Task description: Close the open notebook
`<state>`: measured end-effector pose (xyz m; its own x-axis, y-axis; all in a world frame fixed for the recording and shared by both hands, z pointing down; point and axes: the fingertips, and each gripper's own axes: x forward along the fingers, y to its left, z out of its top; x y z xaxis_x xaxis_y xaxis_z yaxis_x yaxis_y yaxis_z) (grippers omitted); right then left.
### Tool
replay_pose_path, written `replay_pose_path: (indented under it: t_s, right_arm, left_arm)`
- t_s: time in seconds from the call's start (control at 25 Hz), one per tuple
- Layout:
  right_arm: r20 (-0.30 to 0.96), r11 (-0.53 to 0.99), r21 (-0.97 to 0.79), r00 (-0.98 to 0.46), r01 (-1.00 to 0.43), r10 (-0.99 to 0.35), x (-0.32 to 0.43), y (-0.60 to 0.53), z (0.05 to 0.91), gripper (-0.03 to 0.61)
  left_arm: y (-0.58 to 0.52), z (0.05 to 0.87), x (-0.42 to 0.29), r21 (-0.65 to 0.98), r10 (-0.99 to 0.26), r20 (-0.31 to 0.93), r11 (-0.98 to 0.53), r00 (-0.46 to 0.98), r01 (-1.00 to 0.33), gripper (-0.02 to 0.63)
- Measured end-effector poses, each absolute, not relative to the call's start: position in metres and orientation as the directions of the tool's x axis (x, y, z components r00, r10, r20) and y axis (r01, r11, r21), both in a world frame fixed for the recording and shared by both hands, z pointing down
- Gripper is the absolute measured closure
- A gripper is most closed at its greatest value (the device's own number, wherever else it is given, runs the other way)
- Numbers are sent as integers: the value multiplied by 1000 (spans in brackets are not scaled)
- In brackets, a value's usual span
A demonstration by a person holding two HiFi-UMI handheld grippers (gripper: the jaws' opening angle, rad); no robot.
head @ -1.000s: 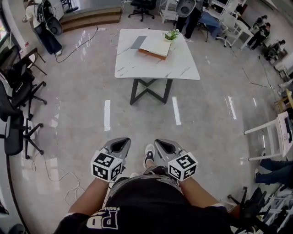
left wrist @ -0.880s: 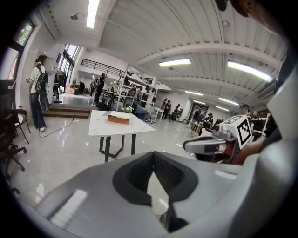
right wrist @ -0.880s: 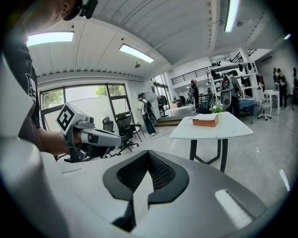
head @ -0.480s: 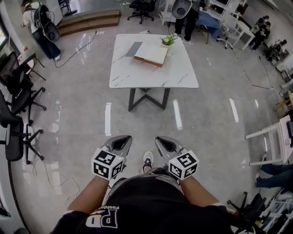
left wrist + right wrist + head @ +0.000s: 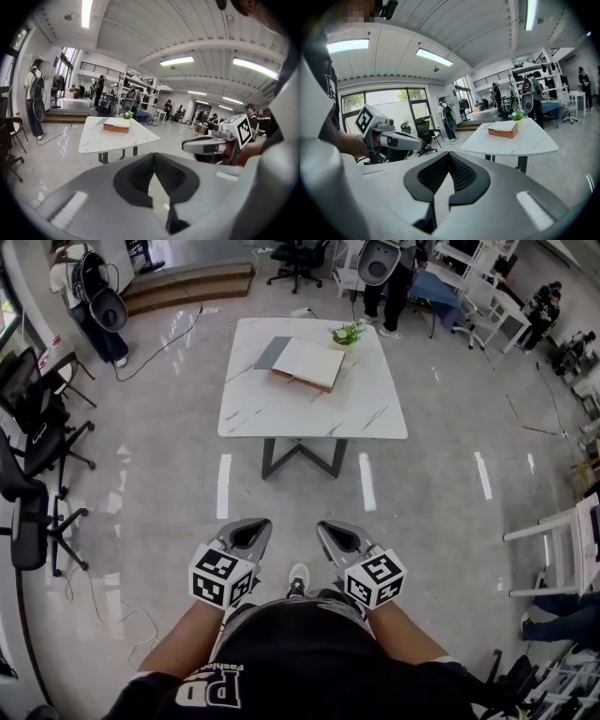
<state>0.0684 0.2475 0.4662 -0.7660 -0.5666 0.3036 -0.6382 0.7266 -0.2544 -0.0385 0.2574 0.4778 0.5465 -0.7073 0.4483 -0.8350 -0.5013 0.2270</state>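
Observation:
The open notebook (image 5: 305, 362) lies on the far half of a white marble table (image 5: 314, 413), pale pages up, its grey cover (image 5: 272, 352) spread flat to the left. It is a few steps ahead of me. It appears small in the left gripper view (image 5: 117, 125) and in the right gripper view (image 5: 504, 129). My left gripper (image 5: 246, 532) and right gripper (image 5: 337, 536) are held side by side close to my waist, above the floor. Both are shut with nothing in them, their jaws meeting at the tips (image 5: 154, 156) (image 5: 449, 155).
A small potted plant (image 5: 349, 333) stands just behind the notebook. Black office chairs (image 5: 33, 456) line the left side, with a cable (image 5: 103, 601) on the floor. A white chair (image 5: 562, 521) is at the right. People stand beyond the table (image 5: 89, 296).
The table and notebook have shifted lower and grown slightly in the head view as I walk toward them. Both grippers stay shut at my waist.

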Motion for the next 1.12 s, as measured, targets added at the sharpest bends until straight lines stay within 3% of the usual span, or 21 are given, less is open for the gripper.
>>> replay_pose_path:
  t_s: [1.12]
  right_arm:
    - [284, 763, -270, -806, -587, -519, 99, 148, 475, 578]
  left_arm:
    - [163, 484, -3, 199, -729, 465, -467, 503, -861, 555]
